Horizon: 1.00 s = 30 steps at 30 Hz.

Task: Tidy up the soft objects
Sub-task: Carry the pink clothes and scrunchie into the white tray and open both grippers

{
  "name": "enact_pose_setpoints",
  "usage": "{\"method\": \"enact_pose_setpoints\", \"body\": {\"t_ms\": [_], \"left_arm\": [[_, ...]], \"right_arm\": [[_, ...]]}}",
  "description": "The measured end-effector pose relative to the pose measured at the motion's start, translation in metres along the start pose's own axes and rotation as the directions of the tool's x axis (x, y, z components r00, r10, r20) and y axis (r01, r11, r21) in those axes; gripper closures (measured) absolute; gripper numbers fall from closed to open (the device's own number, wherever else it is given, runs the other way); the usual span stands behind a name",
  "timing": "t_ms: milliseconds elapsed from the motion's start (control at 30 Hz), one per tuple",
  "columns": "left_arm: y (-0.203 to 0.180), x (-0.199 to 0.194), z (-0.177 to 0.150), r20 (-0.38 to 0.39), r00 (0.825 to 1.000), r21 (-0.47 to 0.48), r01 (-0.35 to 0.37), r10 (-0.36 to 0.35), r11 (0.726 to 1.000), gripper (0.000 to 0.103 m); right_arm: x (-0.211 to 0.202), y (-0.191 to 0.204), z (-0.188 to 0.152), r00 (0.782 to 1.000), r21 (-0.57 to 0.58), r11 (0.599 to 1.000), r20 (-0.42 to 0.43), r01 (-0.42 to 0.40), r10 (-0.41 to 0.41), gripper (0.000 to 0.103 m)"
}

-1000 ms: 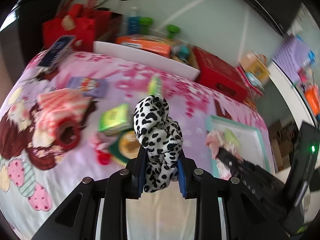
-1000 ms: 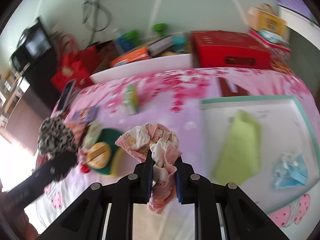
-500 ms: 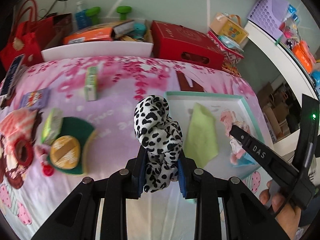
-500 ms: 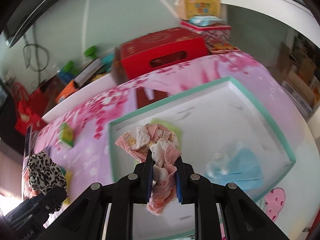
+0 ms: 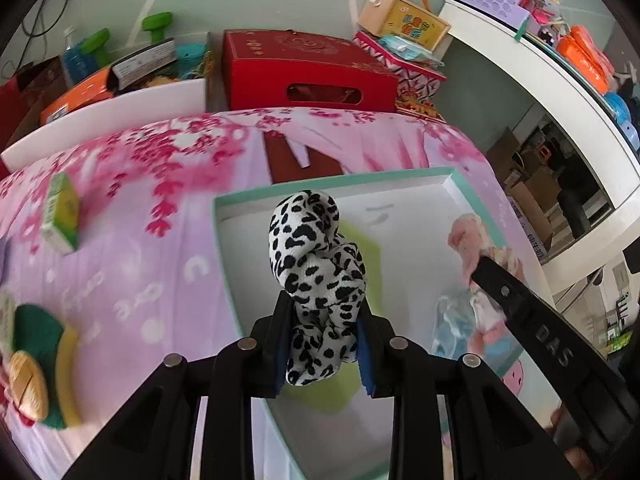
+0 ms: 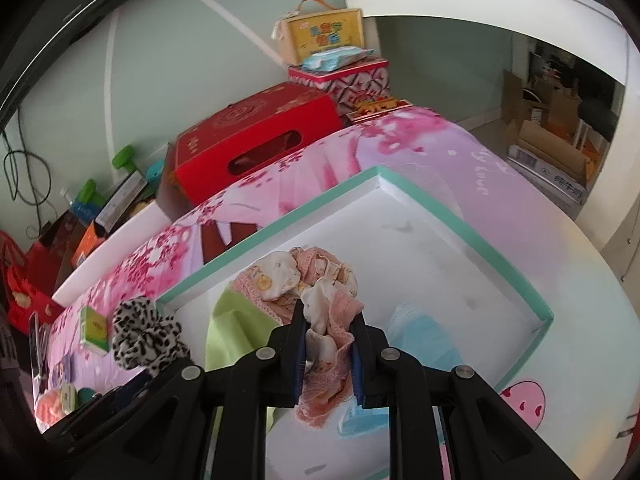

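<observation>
With both bundles carried over the shallow white tray with a mint-green rim point(image 6: 472, 232), the main risk I judge is a snagged release: loose folds of fabric hang below the blue pads in each grip, so cloth could cling to a pad and get dragged back out when the tongs part. A second risk is the two tools fouling each other, since they sit close together above the same tray; the right one crosses the lower right of the left view. The left tongs point(image 5: 322, 344) are closed to a narrow gap, clamped on the black-and-white leopard-print fabric scrunchie point(image 5: 316, 280), which bulges above the pads and hangs above the tray's left rim, so an early drop might land it half on the pink floral bedsheet point(image 5: 132, 216). The right tongs point(image 6: 328, 352) are likewise nearly together, pinching a bunched pink and cream lace-edged cloth point(image 6: 316, 296) over the tray's middle. Already lying in the tray: a flat lime-green cloth point(image 6: 232, 320) toward the left rim and a pale blue soft item point(image 6: 424, 340) nearer the right. Whether either held bundle touches the tray floor cannot be told.
</observation>
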<state>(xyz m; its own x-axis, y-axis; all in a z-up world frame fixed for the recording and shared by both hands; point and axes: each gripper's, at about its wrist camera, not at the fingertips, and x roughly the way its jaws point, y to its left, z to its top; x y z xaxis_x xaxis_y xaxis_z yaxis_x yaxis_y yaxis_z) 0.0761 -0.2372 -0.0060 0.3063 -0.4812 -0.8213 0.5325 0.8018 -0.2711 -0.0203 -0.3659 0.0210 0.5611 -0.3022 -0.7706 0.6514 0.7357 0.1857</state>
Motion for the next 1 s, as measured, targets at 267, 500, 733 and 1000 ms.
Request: {"method": "enact_pose_setpoints", "body": {"t_ms": [267,500,733,1000], "left_arm": [[-0.009,0.018,0.004,-0.001,1.000,0.023,0.024,-0.024,0.999,0.061],[-0.011,0.011,0.004,0.005,0.999,0.066,-0.049,0.049,0.997,0.037],[0.010,-0.001,0.007,0.002,0.994,0.006,-0.106,0.106,0.994,0.021],[0.035,-0.011,0.009,0.044,0.980,-0.087,-0.192,0.196,0.978,0.004]], "right_arm": [[0.003,-0.011,0.002,0.999,0.022,0.998,0.004,0.050,-0.050,0.080],[0.004,-0.018,0.002,0.996,0.040,0.996,-0.008,0.085,-0.085,0.044],[0.011,-0.021,0.000,0.992,0.026,0.992,-0.041,0.123,-0.122,0.009],[0.017,-0.023,-0.005,0.985,0.007,0.987,-0.066,0.158,-0.157,0.000]]}}
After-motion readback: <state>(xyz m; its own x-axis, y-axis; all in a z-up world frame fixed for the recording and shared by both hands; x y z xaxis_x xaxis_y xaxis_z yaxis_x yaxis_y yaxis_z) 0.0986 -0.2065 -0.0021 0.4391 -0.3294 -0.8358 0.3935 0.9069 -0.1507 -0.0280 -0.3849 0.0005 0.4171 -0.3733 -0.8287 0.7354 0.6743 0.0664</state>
